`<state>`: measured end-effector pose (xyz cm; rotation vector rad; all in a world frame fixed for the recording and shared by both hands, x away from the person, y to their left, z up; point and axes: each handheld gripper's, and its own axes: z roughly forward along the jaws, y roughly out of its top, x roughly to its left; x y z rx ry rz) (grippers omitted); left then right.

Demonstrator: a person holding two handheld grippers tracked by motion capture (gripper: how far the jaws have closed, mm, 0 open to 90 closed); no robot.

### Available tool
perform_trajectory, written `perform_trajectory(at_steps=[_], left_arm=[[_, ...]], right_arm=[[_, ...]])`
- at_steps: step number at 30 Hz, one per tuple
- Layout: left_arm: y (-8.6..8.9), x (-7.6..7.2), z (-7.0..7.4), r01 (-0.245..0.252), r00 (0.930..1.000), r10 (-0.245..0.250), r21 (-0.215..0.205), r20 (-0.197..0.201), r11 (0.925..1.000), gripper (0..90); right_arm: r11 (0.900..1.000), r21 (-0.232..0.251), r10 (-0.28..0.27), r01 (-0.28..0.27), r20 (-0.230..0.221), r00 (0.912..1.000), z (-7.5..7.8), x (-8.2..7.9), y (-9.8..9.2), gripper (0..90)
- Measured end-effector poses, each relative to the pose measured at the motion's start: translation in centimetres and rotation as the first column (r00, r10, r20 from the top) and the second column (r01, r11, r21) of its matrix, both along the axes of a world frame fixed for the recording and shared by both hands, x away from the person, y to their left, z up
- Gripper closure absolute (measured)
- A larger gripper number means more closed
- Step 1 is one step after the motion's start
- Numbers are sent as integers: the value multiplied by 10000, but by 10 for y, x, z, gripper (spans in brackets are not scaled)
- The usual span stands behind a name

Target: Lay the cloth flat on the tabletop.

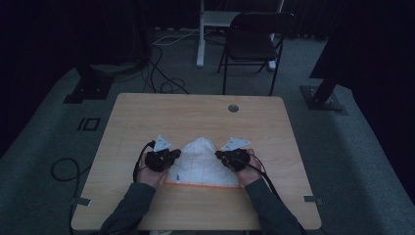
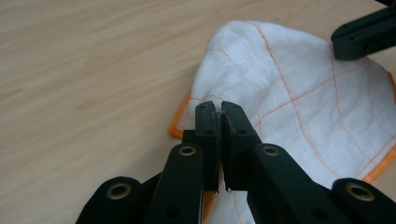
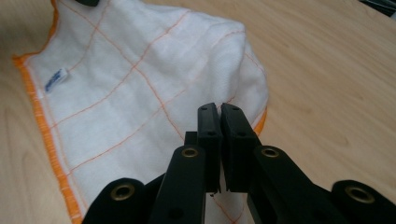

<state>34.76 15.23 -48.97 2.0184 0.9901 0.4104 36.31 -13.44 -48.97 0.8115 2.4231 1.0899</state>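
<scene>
High view: looking down on a wooden table [image 1: 147, 117] standing on grey carpet, with a black folding chair [image 1: 254, 39] sitting beyond its far edge. Lying near the table's front edge, between both hands: a white cloth [image 1: 203, 164] with orange grid lines and an orange hem, humping up toward its far side. Gripping the cloth's left side, the left gripper [image 1: 176, 153], jaws pressed together and pinching a fold of fabric [image 2: 219, 114]. Gripping the opposite side, the right gripper [image 1: 219, 155], jaws likewise squeezed onto the edge of the cloth [image 3: 218, 112]. Showing near the hem, a small blue label [image 3: 56, 79].
</scene>
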Motion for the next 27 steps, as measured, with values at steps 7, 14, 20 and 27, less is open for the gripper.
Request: perform_trajectory(at_steps=[7,14,20,27], left_arm=[[-3,-14,-16,180,9988,-192,-265,-441,9995,866],[-12,-24,-27,658,9943,-689,-404,-811,9970,865],[-24,-32,-33,1399,9841,-1440,-449,-1043,9891,809],[-9,-23,-15,792,9953,-843,-986,-485,9920,725]], right_arm=[[9994,231,-270,277,-305,9992,-8,-10,-17,874],[9986,99,-516,523,-615,9968,-19,-17,-29,874],[9949,-146,-1009,999,-1097,9888,-32,-19,-42,875],[9920,-257,-1259,1237,-1201,9847,-33,-18,-49,875]])
